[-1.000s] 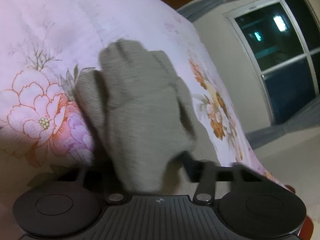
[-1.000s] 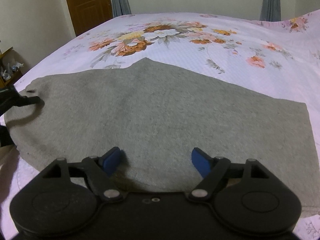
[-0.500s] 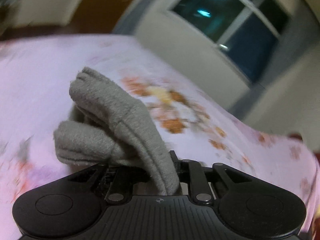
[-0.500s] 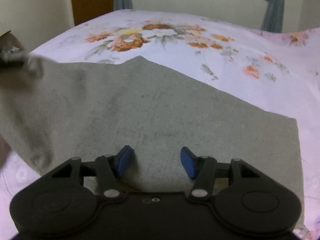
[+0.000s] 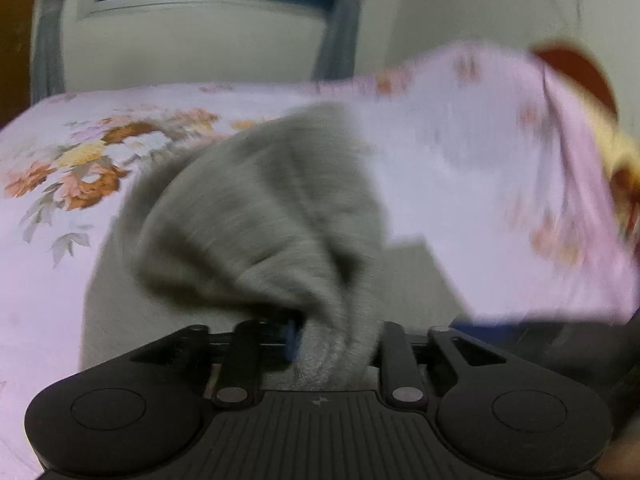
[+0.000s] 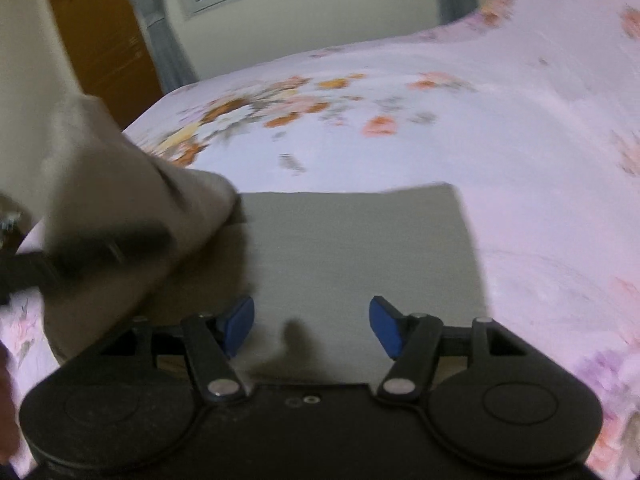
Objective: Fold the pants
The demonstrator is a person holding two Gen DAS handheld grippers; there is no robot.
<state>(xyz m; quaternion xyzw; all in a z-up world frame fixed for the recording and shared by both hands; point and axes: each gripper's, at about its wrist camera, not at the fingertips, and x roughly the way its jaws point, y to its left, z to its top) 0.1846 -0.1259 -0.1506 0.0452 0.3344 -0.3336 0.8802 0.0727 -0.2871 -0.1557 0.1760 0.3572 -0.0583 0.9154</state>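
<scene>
The left gripper (image 5: 332,340) is pinching a bunched fold of the grey pants (image 6: 352,256), its jaws easing apart, over the floral bedsheet (image 6: 460,128) (blurred); the right gripper (image 6: 312,326) is hovering half-wide, opening, above flat cloth.

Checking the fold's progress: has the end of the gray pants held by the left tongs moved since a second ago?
Yes. In the right wrist view, the pant end held in the left tongs has lifted off the floral bedsheet at the left and swung toward the flat part.
</scene>
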